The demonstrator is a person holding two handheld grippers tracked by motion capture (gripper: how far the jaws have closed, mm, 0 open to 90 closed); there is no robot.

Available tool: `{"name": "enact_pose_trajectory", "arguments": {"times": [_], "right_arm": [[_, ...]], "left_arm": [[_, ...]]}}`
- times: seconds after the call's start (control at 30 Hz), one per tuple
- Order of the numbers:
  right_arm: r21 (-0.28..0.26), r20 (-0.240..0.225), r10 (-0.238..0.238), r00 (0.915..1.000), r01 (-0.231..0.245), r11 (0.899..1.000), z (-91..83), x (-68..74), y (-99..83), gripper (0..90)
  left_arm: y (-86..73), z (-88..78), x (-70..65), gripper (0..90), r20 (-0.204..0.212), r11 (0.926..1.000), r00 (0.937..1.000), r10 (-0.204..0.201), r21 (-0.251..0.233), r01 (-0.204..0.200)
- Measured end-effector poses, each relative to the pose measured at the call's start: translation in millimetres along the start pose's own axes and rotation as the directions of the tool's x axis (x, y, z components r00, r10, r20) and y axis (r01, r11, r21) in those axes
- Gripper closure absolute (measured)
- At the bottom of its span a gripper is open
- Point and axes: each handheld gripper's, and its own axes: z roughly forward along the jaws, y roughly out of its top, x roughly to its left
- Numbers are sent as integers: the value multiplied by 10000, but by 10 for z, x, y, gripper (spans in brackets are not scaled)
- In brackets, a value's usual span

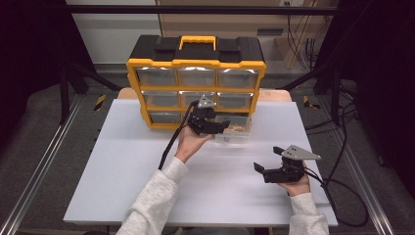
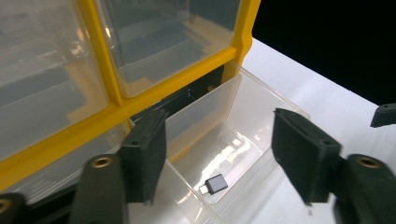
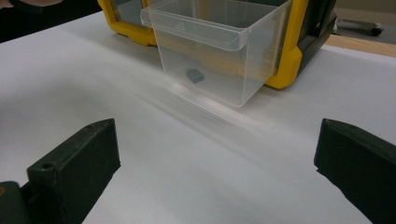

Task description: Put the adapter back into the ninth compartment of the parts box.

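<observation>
A yellow and black drawer organizer (image 1: 196, 62) stands at the back of the white table top (image 1: 137, 191). Its lower right clear drawer (image 1: 235, 135) is pulled out toward me. A small dark grey adapter (image 2: 215, 183) lies on the drawer's floor, and the right gripper view shows the same adapter (image 3: 194, 75) through the clear front wall (image 3: 205, 51). My left gripper (image 1: 221, 128) hovers over the open drawer (image 2: 243, 102), jaws apart (image 2: 219, 121) and holding nothing. My right gripper (image 1: 267, 159) rests low on the table in front of the drawer, open (image 3: 217, 130) and empty.
The organizer's other clear drawers (image 1: 197, 77) are pushed in. Cables trail from both grippers, the right one's (image 1: 342, 196) running off the table's right edge. Metal rails (image 1: 44, 156) and dark floor flank the table.
</observation>
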Motion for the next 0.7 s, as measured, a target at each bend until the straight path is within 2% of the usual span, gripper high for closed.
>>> {"name": "enact_pose_trajectory", "arguments": {"times": [0.03, 0.13, 0.17, 0.3, 0.37, 0.43, 0.6, 0.7], "right_arm": [[-9, 1, 1, 10000, -1, 10000, -3, 1, 1, 4], [-29, -1, 7, 10000, -7, 10000, -5, 1, 2, 5], [-40, 4, 1, 10000, -1, 10000, -7, 1, 3, 4], [-19, 11, -4, 10000, 4, 10000, -3, 2, 1, 4], [-13, 11, -8, 10000, 8, 10000, -1, 5, 0, 5], [-14, 24, -9, 10000, 9, 10000, -1, 4, 0, 5], [-4, 49, -21, 10000, 21, 10000, 0, 4, -1, 4], [-4, 56, -30, 10000, 30, 10000, 0, 6, -2, 5]], "left_arm": [[-2, -33, 3, 279, 10, 10000, 10000, -48, -64, 48], [-12, -68, 6, 241, -23, 9999, 10000, -60, -87, 60], [-18, -82, 7, 188, -63, 10000, 10000, -32, -50, 32], [-49, -147, 23, 128, -281, 10000, 9996, 16, 39, -15], [-67, -189, 42, 88, -323, 9999, 9994, -77, -96, 74], [-86, -231, 69, 68, -207, 9997, 9997, -140, -192, 136], [-143, -321, 109, 36, -137, 9998, 9999, -6, -206, 4], [-176, -378, 125, 27, -226, 9996, 9997, 26, -278, -32]]}}
